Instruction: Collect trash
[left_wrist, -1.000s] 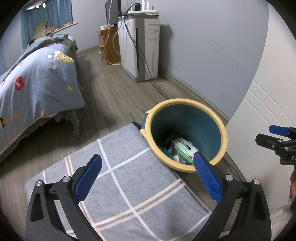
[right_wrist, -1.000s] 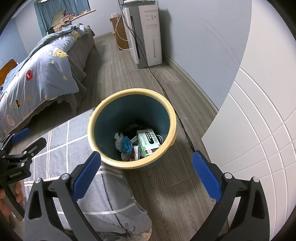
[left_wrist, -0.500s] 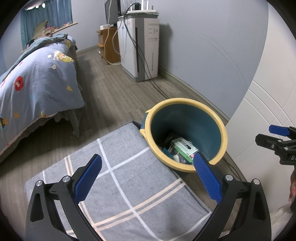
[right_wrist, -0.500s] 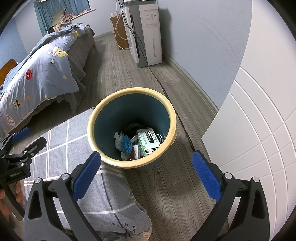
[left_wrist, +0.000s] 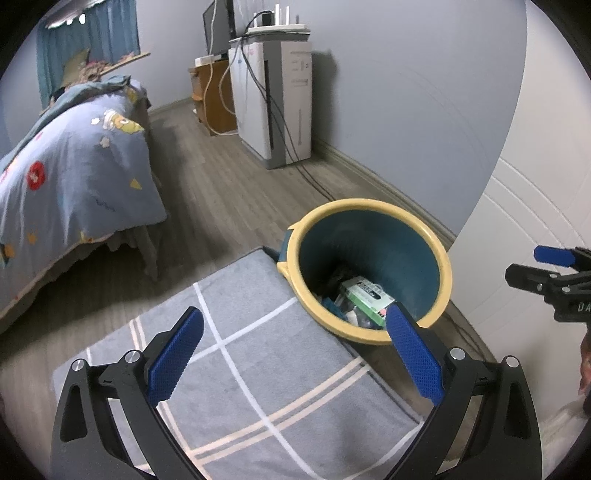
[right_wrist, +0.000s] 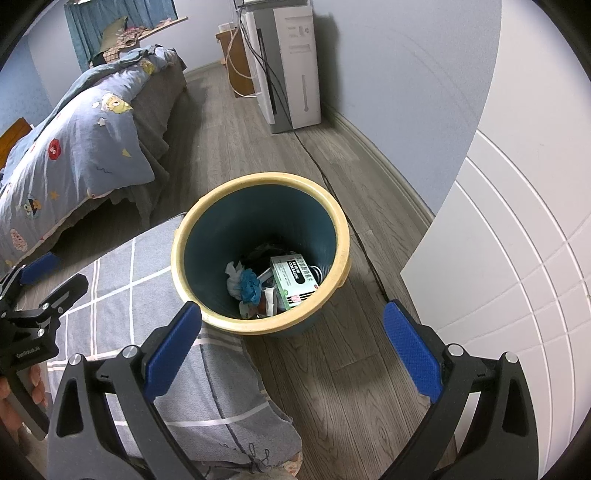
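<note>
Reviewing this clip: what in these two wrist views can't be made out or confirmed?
- Bin bottom: the green box and blue wad cover what lies beneath; in the left wrist view the near rim hides most contents.
- Box print: too small to read.
- Right gripper in the left wrist view: cut off by the right edge.
- Left gripper in the right wrist view: cut off by the left edge.
</note>
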